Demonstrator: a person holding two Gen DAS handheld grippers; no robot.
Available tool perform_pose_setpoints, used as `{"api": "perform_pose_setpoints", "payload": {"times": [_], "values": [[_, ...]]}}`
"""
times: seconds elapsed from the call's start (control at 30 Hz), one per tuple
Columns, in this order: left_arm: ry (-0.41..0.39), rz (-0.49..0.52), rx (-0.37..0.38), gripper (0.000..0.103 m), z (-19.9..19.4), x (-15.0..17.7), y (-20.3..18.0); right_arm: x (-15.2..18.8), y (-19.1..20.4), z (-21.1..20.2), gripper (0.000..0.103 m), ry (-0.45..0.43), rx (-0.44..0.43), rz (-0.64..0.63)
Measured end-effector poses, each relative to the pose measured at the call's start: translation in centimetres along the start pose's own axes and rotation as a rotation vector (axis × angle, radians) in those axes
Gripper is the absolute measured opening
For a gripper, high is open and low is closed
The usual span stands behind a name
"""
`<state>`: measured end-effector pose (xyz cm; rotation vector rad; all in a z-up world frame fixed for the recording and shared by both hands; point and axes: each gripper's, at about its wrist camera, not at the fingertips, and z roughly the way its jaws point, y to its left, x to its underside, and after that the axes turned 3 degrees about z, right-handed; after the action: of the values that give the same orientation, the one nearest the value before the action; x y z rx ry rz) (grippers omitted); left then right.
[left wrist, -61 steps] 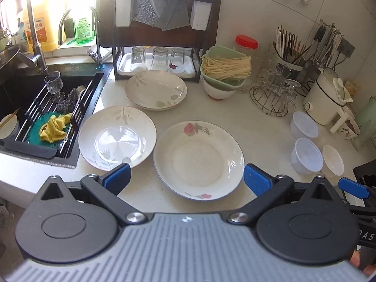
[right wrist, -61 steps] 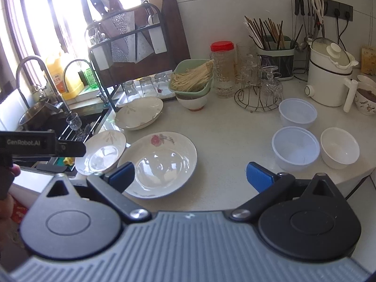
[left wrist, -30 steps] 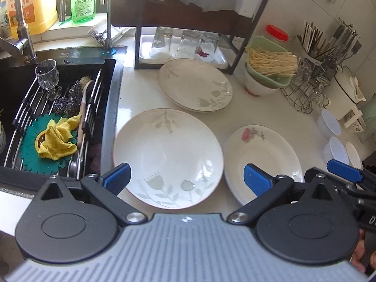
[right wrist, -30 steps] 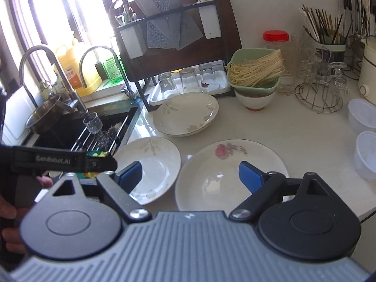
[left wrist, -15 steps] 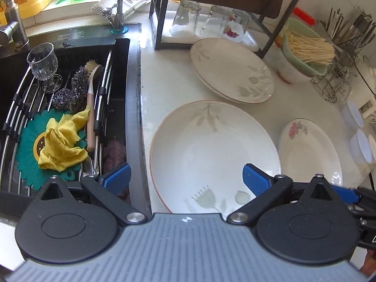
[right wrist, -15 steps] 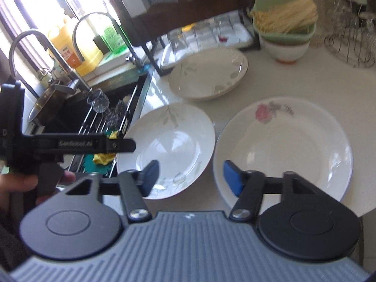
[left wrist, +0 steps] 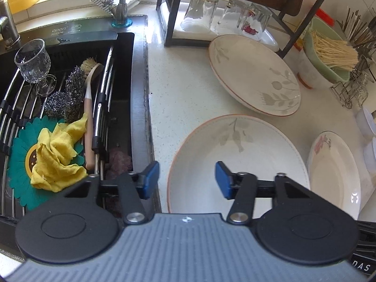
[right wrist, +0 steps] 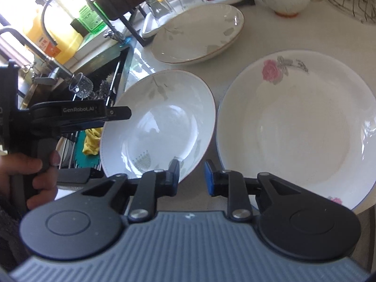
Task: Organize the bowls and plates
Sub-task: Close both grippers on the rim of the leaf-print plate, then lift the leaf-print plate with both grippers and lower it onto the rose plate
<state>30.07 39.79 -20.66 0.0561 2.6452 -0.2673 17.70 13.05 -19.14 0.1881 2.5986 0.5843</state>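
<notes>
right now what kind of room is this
Most likely a home kitchen, at the counter beside the sink. A black sink holds a scrubbing brush and a yellow cloth; patterned plates lie on the countertop, and upturned glasses drain under a rack.

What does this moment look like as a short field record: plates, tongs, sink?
near plate: leaf-pattern plate, left tongs astride its near-left rim, closing, pads not pressing
right plate: rose plate, right tongs just left of its rim, closing, holding nothing
far plate: second leaf plate by the rack
sink: glass, scourers, brush, yellow cloth
</notes>
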Motion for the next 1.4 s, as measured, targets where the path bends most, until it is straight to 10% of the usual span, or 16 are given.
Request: {"api": "perform_pose_setpoints", "payload": {"times": [0.2, 1.4], "values": [[0.007, -0.016, 0.035, 0.030, 1.3, -0.2, 0.7, -0.1, -0.1, 1.4, 0.023, 0.002, -0.001, 0.017], [0.007, 0.003, 0.175, 0.030, -5.4, -4.1, -5.2, -5.5, -3.2, -7.3, 0.024, -0.058, -0.107, -0.078]]}}
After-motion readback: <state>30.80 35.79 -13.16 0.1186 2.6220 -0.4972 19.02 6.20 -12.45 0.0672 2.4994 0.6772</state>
